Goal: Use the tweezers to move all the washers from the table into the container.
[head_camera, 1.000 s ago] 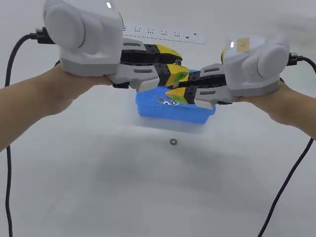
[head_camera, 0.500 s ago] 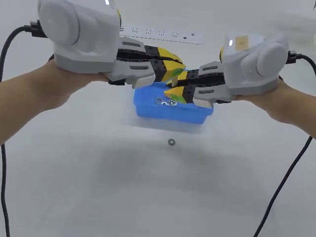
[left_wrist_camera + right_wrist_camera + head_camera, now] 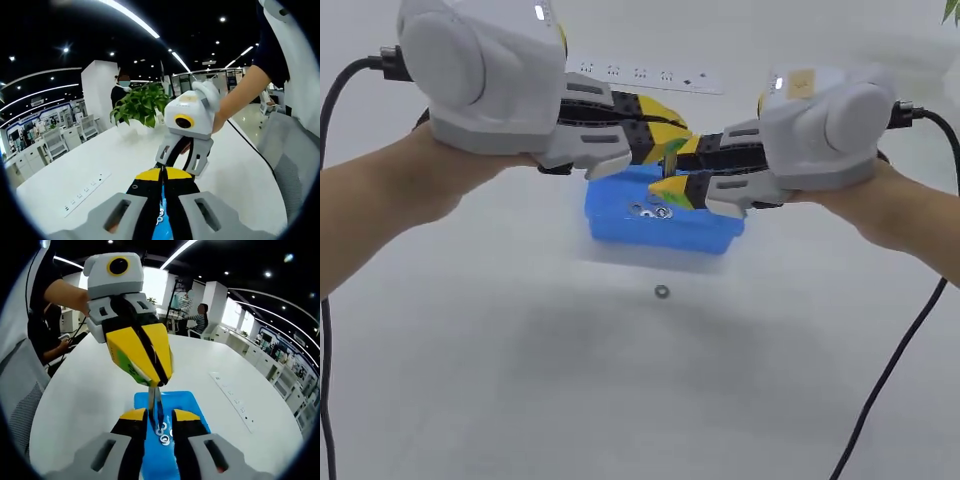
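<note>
Since a second ago the two grippers have drawn slightly closer over the container (image 3: 655, 236), and their tips now overlap in the head view. Left gripper (image 3: 672, 138): jaws pressed together, with no gap between the yellow tips. Seen from the right gripper view, its tip meets the far end of the tweezers (image 3: 154, 407); whether it pinches them cannot be told. Right gripper (image 3: 666, 186): jaws nearly together and clamped on the tweezers, whose two thin blades run forward between the yellow tips toward the left gripper. Both grippers hang above the container, apart from its rim, and face each other tip to tip.

Container: a shallow blue tray on the white table (image 3: 620, 390), directly below the tips. Several washers (image 3: 650, 211) lie inside it, clustered near the middle. One washer (image 3: 662, 292) lies on the table just in front of the container's near wall, in the open, with both grippers well above it.

Surroundings: a white power strip (image 3: 640, 75) lies on the table behind the container. A black cable (image 3: 892, 365) trails from the right gripper across the near right of the table.
</note>
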{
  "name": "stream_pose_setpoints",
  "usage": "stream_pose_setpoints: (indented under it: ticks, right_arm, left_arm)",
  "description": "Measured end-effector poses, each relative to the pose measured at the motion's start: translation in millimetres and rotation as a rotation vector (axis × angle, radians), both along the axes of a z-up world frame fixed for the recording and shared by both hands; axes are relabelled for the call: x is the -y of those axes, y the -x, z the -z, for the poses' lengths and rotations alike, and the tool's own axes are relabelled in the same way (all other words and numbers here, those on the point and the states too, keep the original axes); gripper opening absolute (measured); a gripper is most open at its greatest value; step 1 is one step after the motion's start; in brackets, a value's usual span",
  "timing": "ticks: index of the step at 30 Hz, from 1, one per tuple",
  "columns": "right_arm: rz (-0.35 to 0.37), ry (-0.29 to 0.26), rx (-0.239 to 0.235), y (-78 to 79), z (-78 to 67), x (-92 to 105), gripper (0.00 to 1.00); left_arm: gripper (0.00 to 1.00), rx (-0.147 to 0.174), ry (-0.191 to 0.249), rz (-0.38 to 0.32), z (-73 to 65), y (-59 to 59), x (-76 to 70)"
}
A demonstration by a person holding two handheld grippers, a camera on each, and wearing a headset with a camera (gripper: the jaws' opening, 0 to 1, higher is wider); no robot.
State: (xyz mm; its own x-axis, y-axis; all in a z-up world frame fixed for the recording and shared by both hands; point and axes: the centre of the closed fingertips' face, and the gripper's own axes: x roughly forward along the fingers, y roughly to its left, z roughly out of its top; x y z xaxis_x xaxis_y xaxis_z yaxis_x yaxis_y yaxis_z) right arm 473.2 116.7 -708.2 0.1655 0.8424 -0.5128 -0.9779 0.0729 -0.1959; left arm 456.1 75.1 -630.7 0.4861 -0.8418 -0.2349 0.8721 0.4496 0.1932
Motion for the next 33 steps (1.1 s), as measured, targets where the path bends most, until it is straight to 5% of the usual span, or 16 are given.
stream_pose_setpoints:
  ticks: [12,22,28,33]
  right_arm:
    - [0.075,0.033,-0.008,5.5,0.8,16.4,0.41]
    - [0.221,-0.063,-0.022,11.7,-17.1,41.3,0.61]
    - [0.246,-0.037,-0.048,32.3,-3.1,63.7,0.74]
    - [0.259,-0.018,-0.082,57.2,13.6,74.9,0.81]
  left_arm:
    - [0.04,0.023,0.007,-0.009,-9.1,5.4,-6.4]
    - [0.04,0.068,-0.026,0.013,-18.0,23.0,-7.5]
    - [0.04,0.067,-0.036,0.018,-13.6,32.9,-10.2]
    - [0.04,0.04,0.012,0.011,-7.9,42.3,-11.6]
